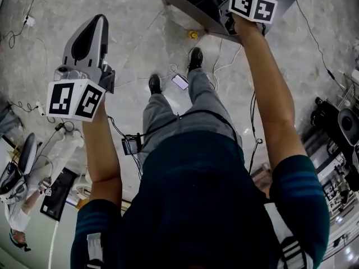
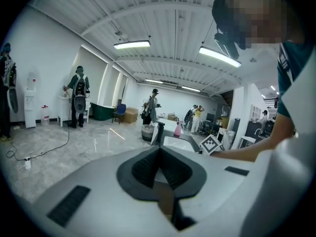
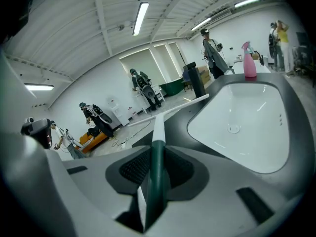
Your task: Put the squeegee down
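My right gripper [image 3: 157,154] is shut on the squeegee [image 3: 158,132]. Its dark green handle runs between the jaws, and its long white blade [image 3: 170,110] lies crosswise ahead, over the dark counter [image 3: 177,127] just left of a white sink basin [image 3: 247,127]. In the head view only the right gripper's marker cube [image 1: 252,4] shows, above the counter's edge [image 1: 196,7]. My left gripper [image 1: 99,20] hangs over the floor at the left, well away from the sink. Its jaws [image 2: 159,151] meet with nothing between them.
A pink spray bottle [image 3: 249,60] stands at the far end of the sink. Cables [image 1: 168,72] and a phone [image 1: 180,82] lie on the marble floor by the person's feet. Several people [image 3: 143,88] stand farther off in the room. A bin [image 2: 147,132] sits on the floor.
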A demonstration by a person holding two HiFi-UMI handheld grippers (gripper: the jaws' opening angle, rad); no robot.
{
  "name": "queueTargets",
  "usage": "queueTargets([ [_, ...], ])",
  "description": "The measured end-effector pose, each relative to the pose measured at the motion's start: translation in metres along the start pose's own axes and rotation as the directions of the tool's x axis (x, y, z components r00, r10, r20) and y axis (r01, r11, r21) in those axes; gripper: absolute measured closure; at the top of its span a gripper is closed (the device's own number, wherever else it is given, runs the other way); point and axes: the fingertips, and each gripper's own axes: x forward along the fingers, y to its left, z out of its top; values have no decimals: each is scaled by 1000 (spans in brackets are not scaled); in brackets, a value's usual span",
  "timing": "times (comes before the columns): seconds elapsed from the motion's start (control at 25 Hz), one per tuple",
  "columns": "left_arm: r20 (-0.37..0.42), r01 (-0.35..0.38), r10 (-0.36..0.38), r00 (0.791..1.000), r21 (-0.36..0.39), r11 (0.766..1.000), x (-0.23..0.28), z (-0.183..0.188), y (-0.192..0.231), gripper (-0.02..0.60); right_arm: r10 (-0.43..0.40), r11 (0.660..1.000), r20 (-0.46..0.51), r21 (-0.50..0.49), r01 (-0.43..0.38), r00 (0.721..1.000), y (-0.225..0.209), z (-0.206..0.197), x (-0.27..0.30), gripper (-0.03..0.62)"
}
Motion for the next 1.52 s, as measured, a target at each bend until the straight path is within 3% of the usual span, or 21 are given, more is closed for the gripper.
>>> queueTargets([
  [0.2,8,4,-4,1000,-7,1000,20,-3,9,577,-23,999,-78,35,25,997,-23,-10,17,500],
  [0.6,-10,-5,5,1000,-18,1000,23,-6,14,577,-63,997,-104,31,67,993,-26,-18,13,500],
  [0.96,7,-18,18,1000,-1,1000,8,5,15,577,-100,994,-143,29,105,985,-31,-31,16,496],
  [1.16,27,-14,13,1000,14,1000,-7,13,16,577,-121,991,-161,28,127,979,-35,-37,16,459],
  [1.36,57,-2,-1,998,39,999,-15,38,5,577,-140,990,-96,18,142,985,-30,-8,-13,437],
  [1.52,93,10,-17,996,67,998,-24,69,-10,577,-116,992,96,-29,119,989,-5,52,-54,456],
])
